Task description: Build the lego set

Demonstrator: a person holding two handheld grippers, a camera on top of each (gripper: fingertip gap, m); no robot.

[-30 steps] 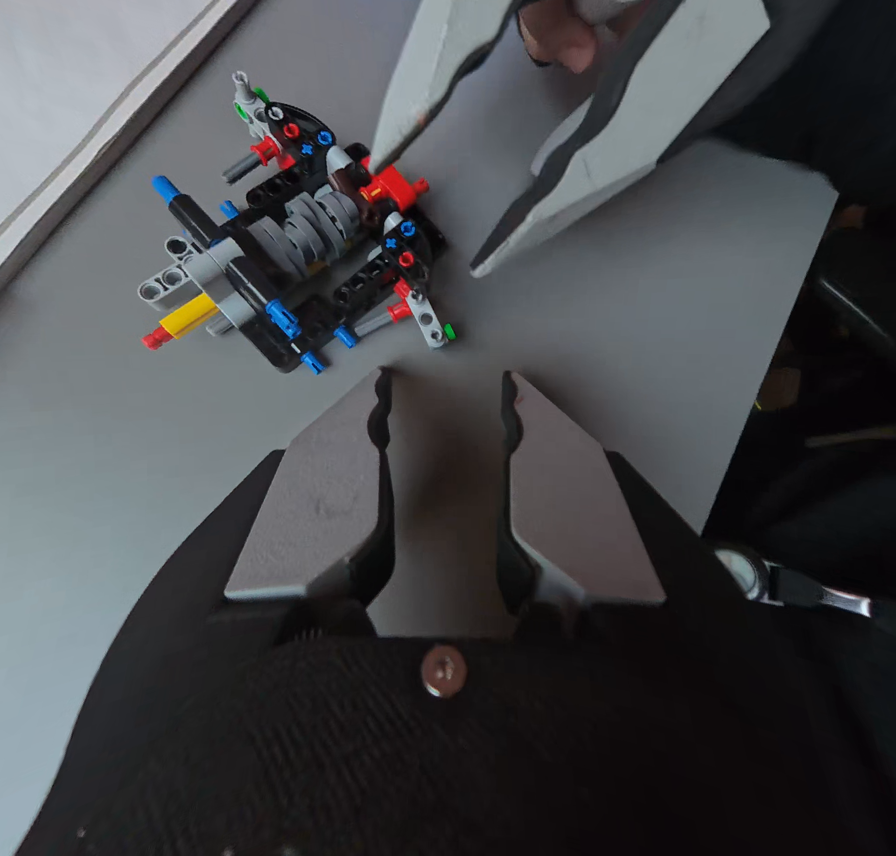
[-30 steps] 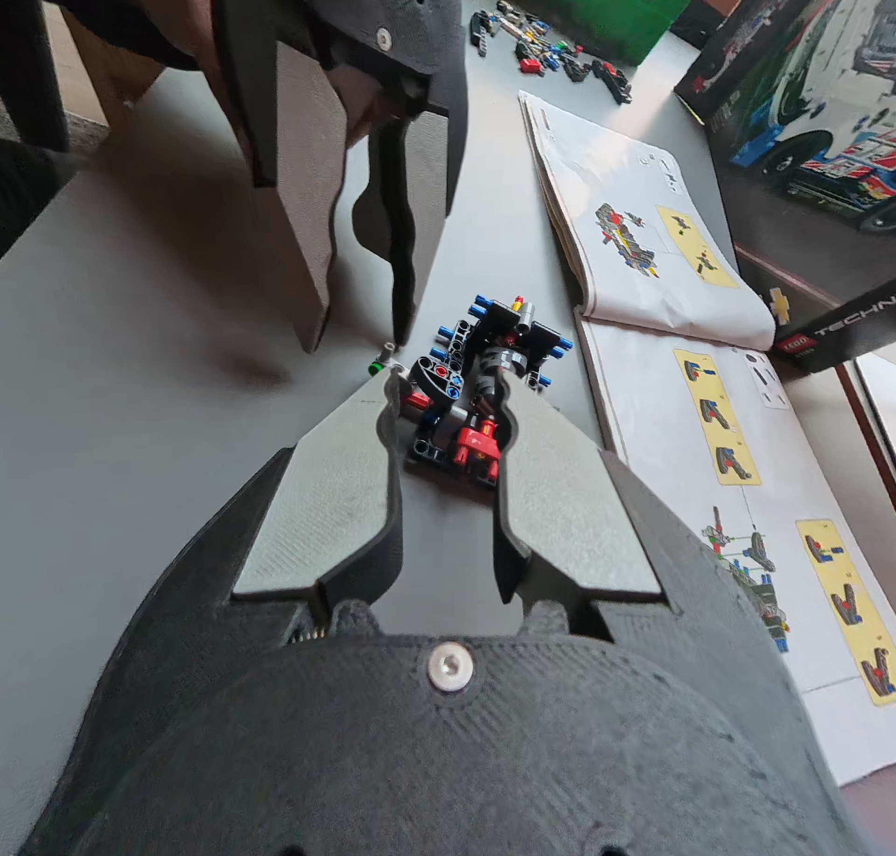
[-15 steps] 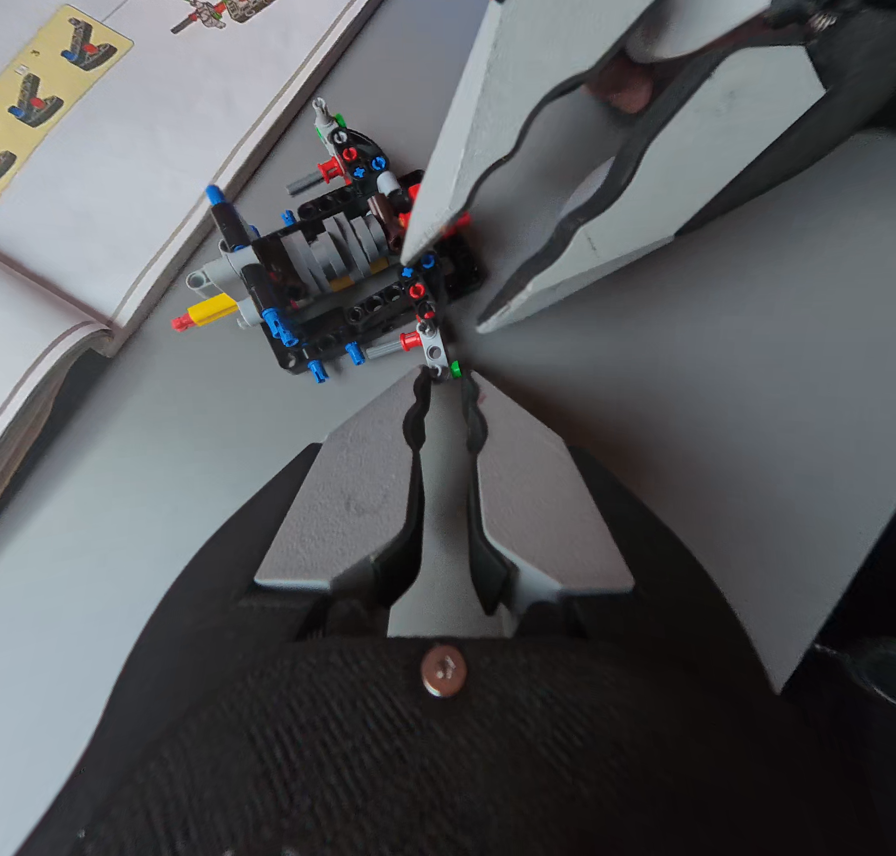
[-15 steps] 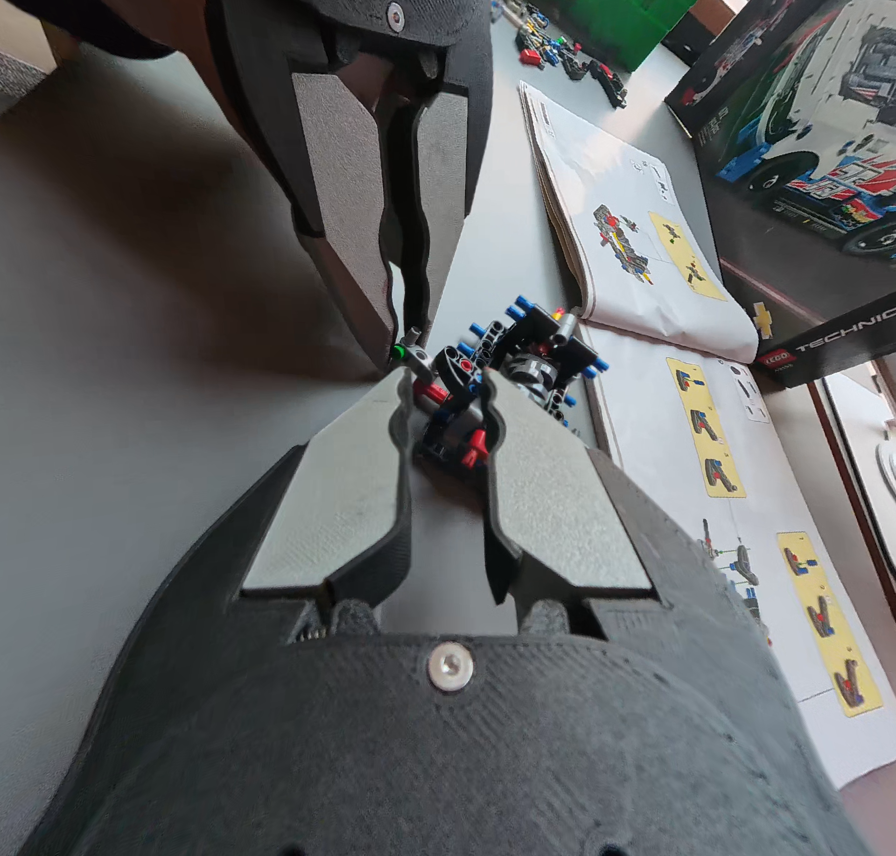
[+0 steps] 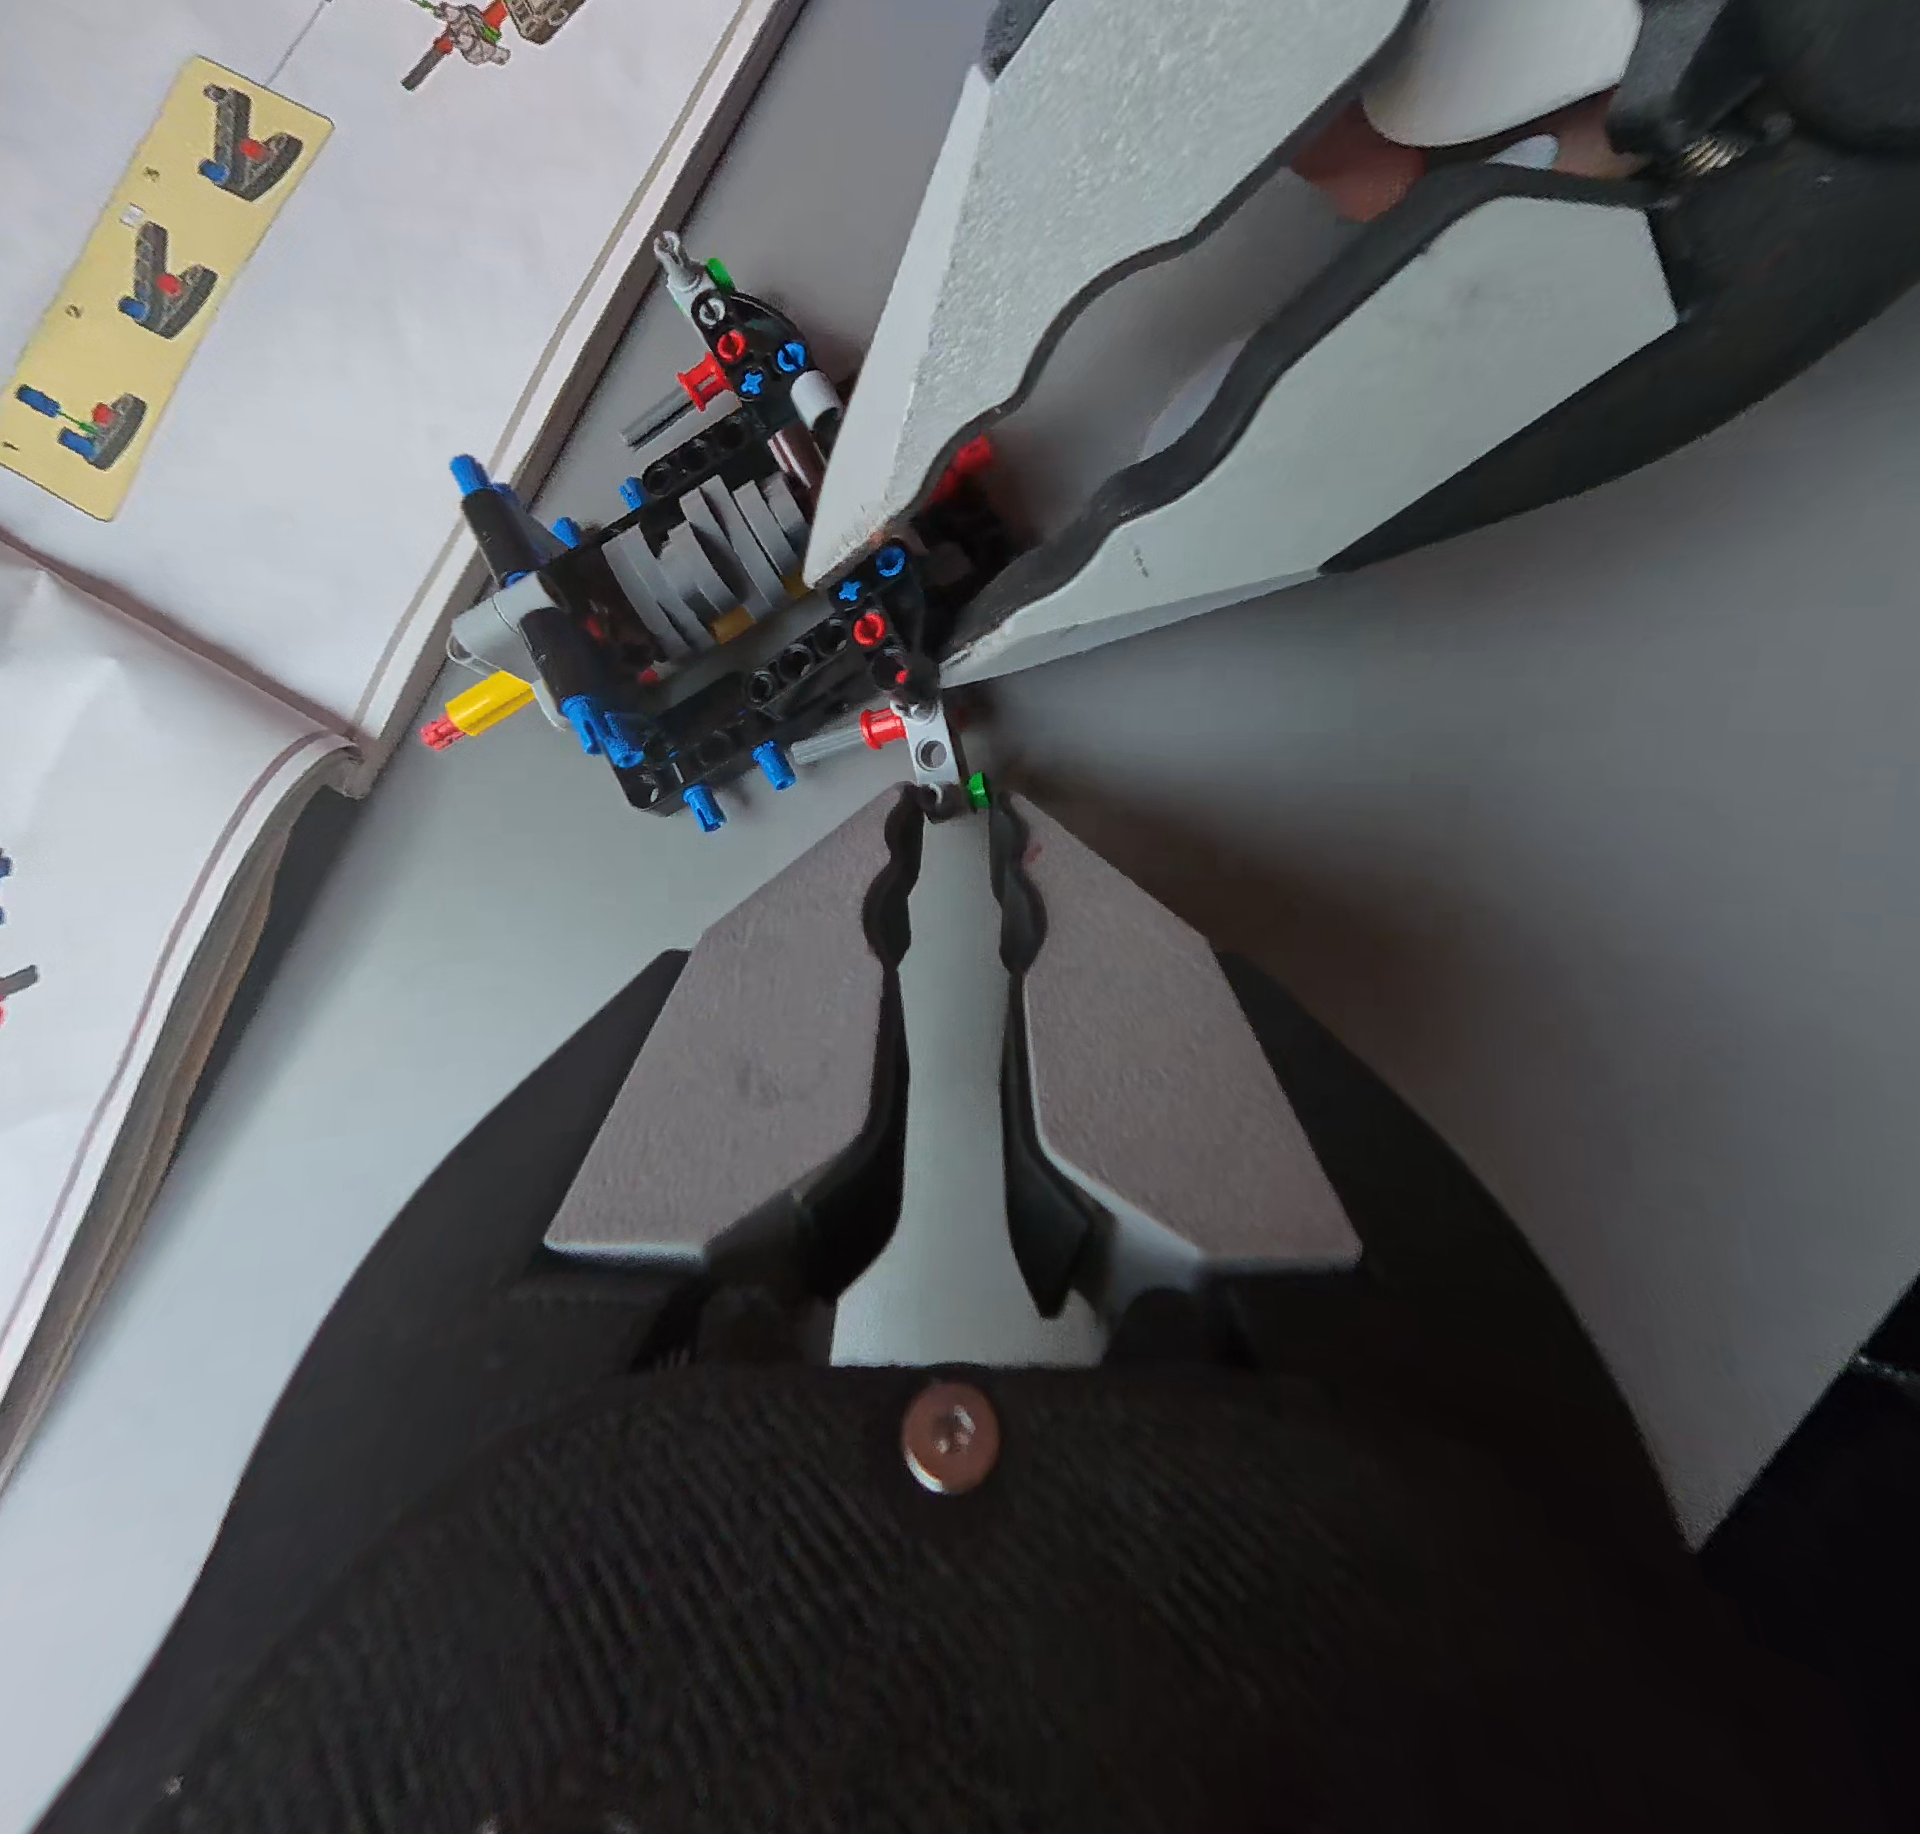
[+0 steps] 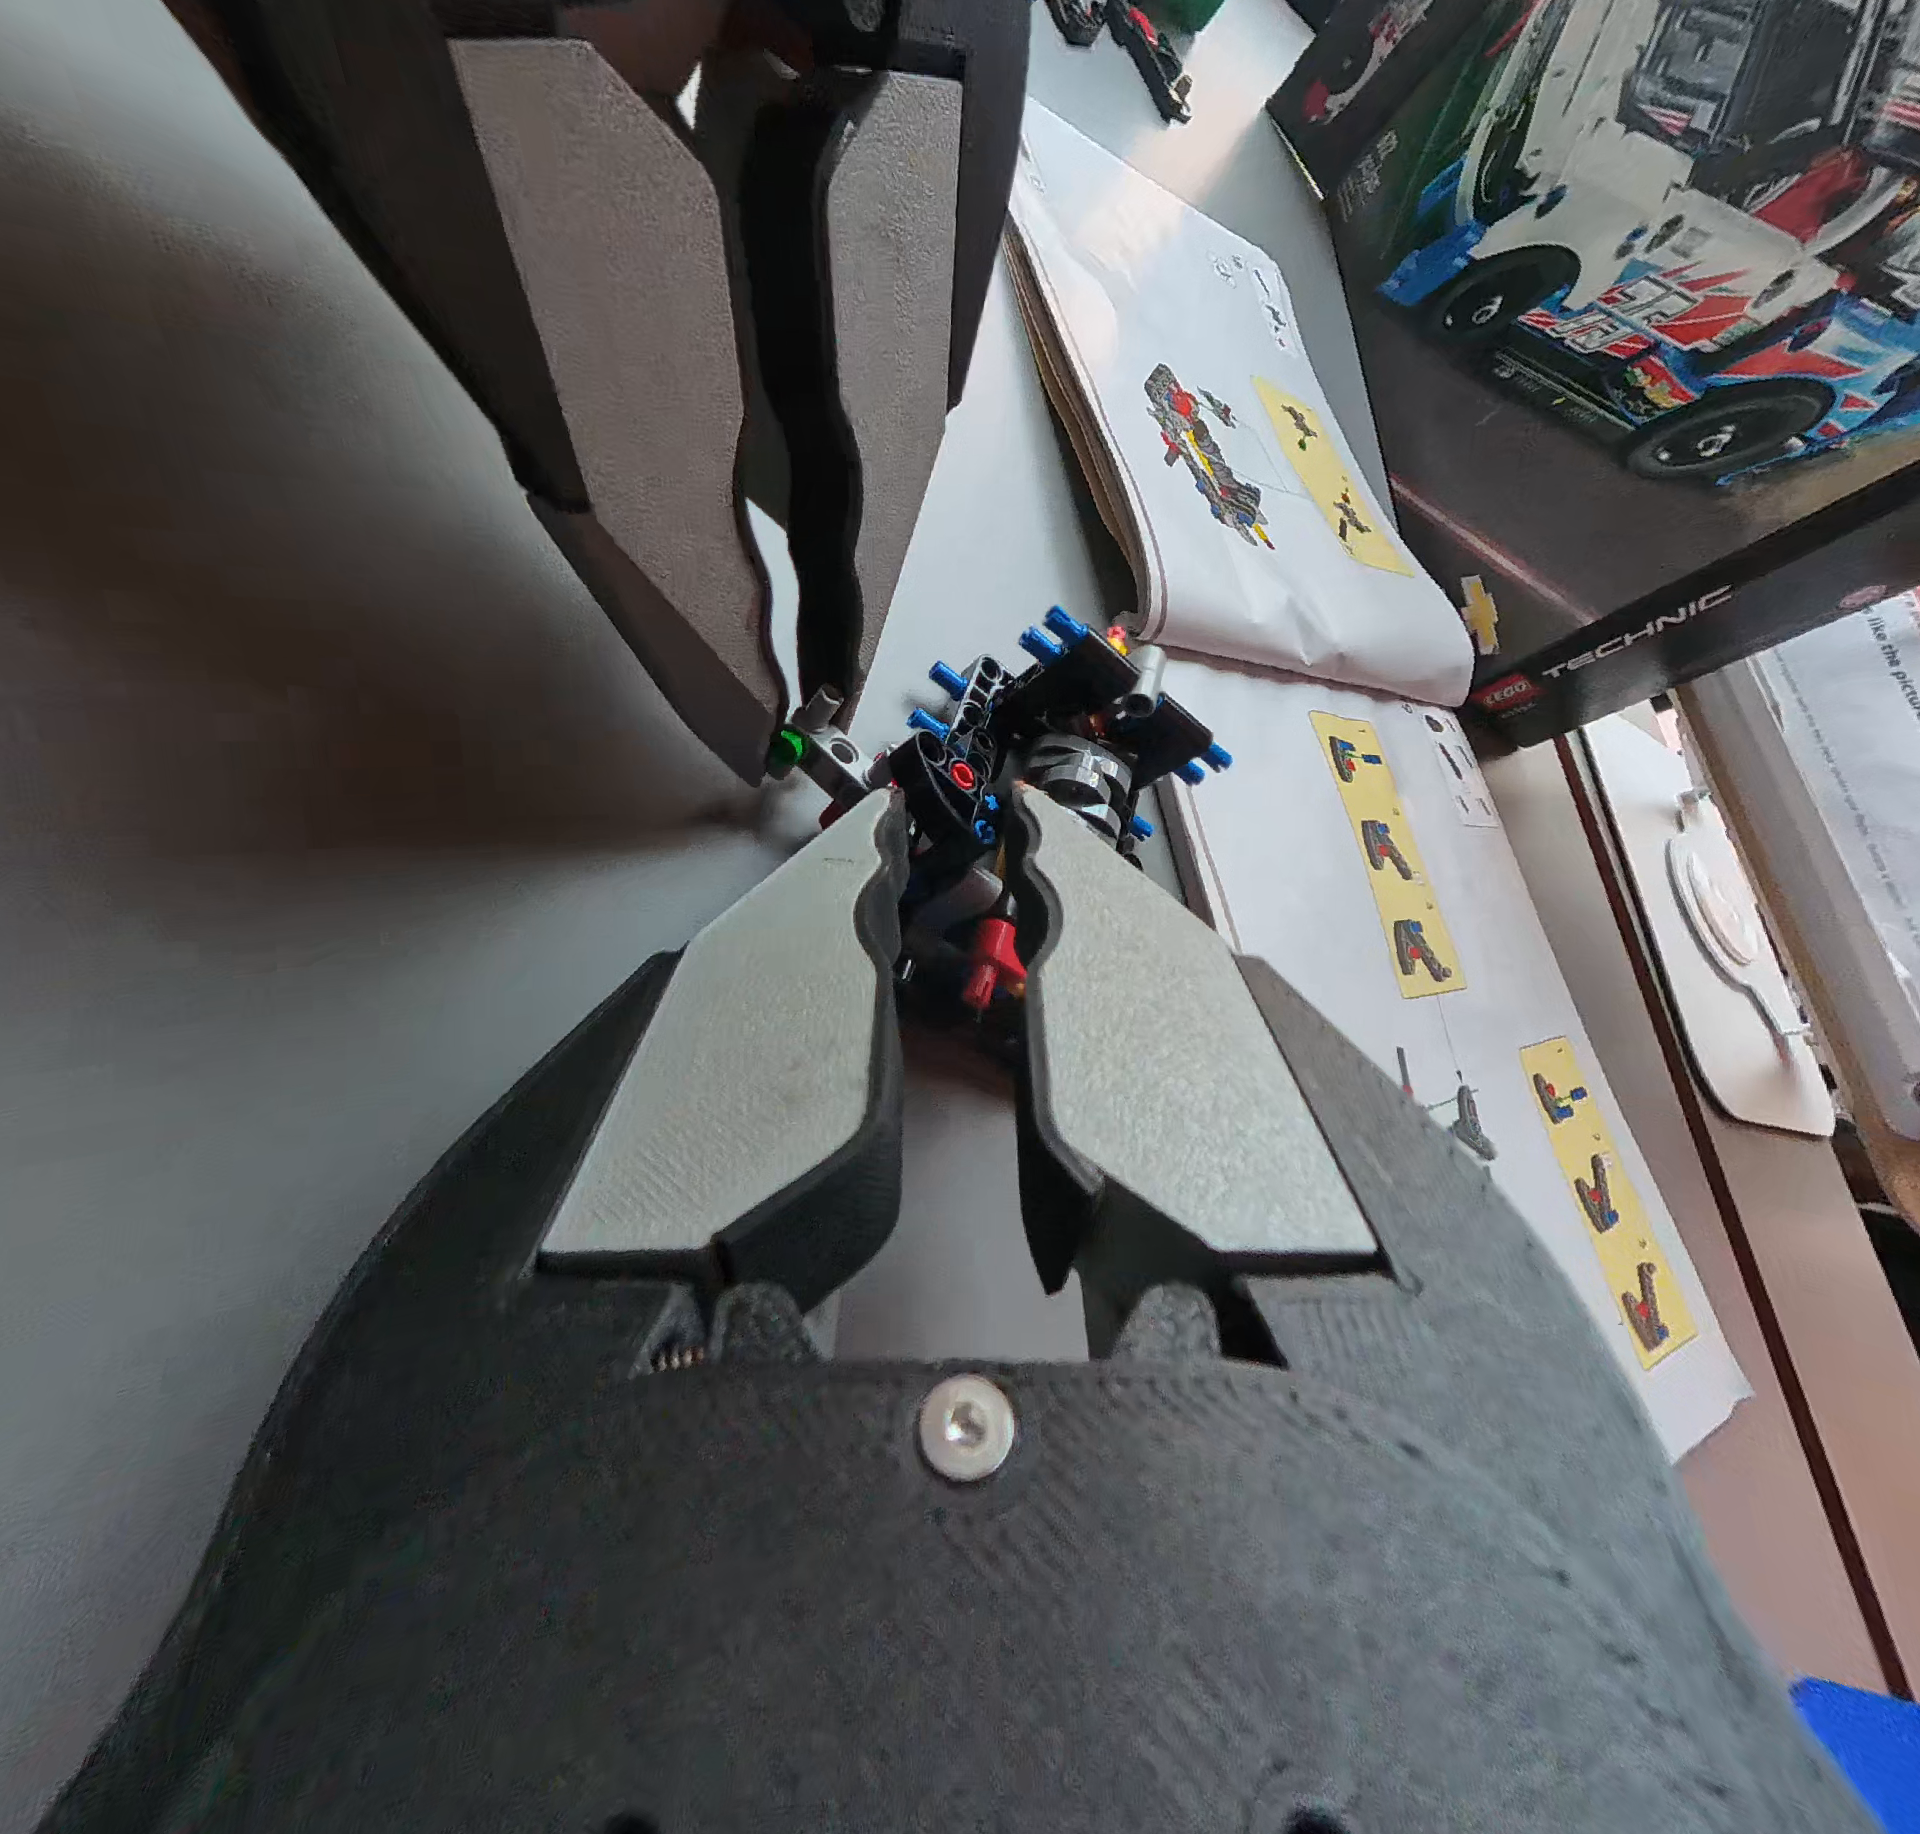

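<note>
Lego assembly [image 5: 717, 579] on counter [image 5: 1351, 901], booklet [image 5: 312, 330] at its 9 o'clock. Right tool [image 6: 951, 828] clenched around red-pin end. Left tool [image 5: 951, 813] nipping grey arm with green pin [image 5: 977, 790], grip uncertain. Advice: hold body steady, press pin straight, avoid twisting.

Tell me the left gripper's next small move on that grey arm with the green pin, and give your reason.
Probably close the left gripper on the grey arm. Its jaws stand narrowly apart, their tips flanking the arm's end by the green pin, with no grip showing yet. The right gripper already straddles the lego assembly's other end, which should brace it.
</note>
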